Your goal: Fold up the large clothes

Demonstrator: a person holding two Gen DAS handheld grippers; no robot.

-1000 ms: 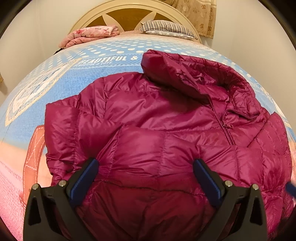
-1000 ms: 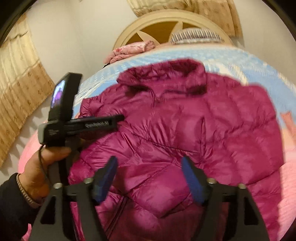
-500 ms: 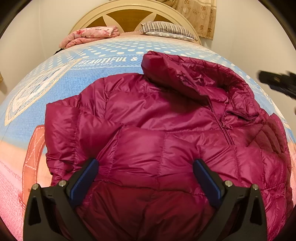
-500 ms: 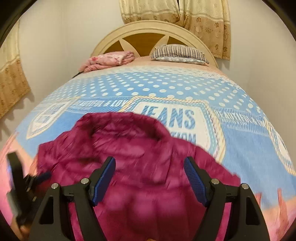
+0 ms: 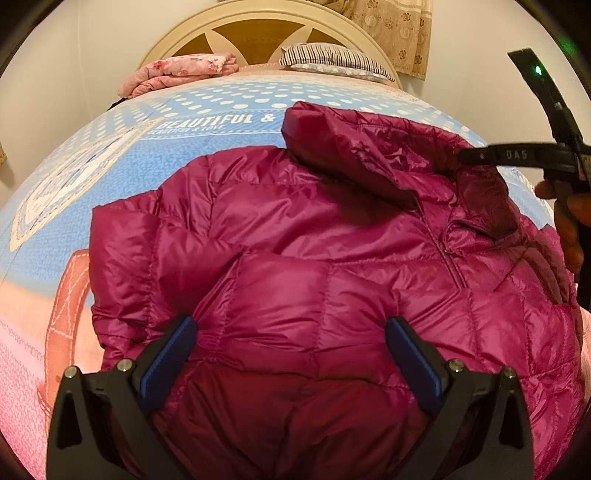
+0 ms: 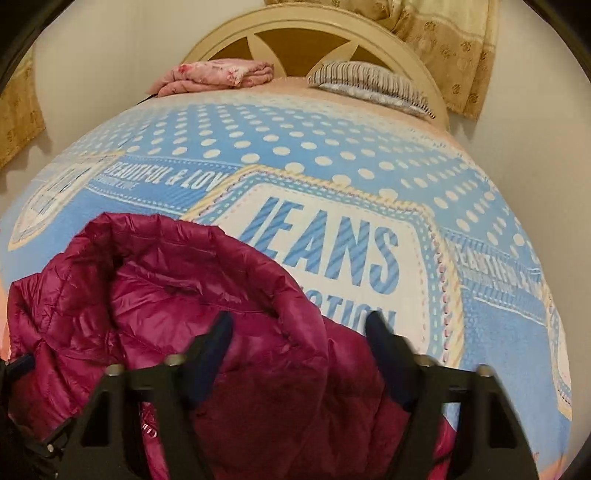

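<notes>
A dark red padded jacket (image 5: pixel 314 258) lay spread on the bed (image 5: pixel 110 177), front up, its hood (image 5: pixel 354 147) toward the headboard (image 5: pixel 258 33) and one sleeve folded across the chest. The bedcover (image 6: pixel 332 155) was blue with white dots and printed lettering.

The left hand-held gripper (image 5: pixel 290 354) hung over the lower part of the jacket with its jaws spread wide; the padded cloth lay below and between them, but the blue pads (image 5: pixel 166 354) did not press on it.

The right hand-held gripper (image 6: pixel 299 350) was over the hood's edge, its jaws closing, blurred, with the rim of the hood between them; whether the pads already touched the cloth could not be told.

A folded pink blanket (image 6: pixel 221 74) and a striped pillow (image 6: pixel 369 79) lay by the headboard.
</notes>
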